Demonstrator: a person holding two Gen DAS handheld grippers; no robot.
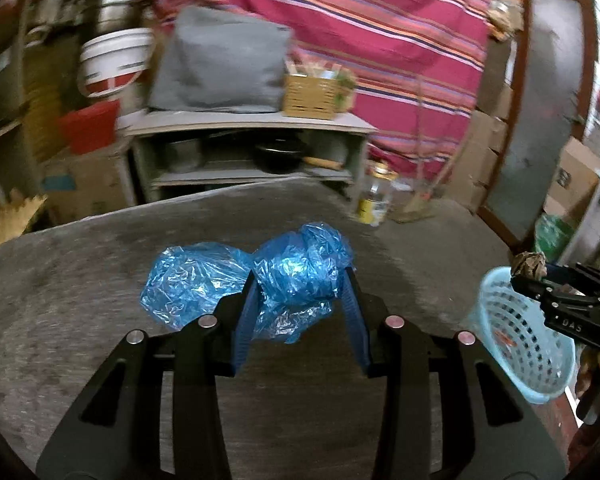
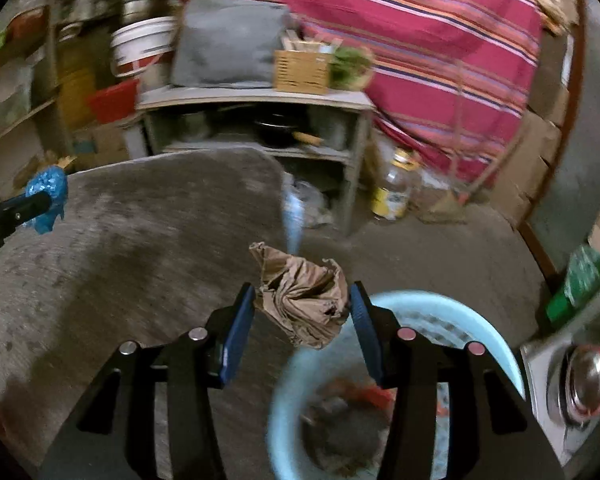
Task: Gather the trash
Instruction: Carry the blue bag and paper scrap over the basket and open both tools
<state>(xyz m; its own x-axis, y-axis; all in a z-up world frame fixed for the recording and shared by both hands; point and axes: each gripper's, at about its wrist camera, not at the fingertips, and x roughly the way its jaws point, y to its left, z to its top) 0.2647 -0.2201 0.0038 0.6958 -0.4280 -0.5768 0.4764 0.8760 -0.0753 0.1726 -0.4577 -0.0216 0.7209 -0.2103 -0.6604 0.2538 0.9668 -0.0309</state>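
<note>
Two claws loaded: left claw [image 1: 300,280] grips blue plastic wad [image 1: 296,268]; right claw [image 2: 302,300] grips brown paper wad [image 2: 304,300].

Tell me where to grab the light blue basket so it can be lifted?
Probably by the rim of the light blue basket, coming from above: it stands upright and open-topped, its rim is thin enough for fingers to pinch, and trash already fills the inside.

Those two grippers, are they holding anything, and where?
Left gripper pinches the crumpled blue plastic bag across its bunched middle; right gripper squeezes the crumpled brown paper by its sides.
</note>
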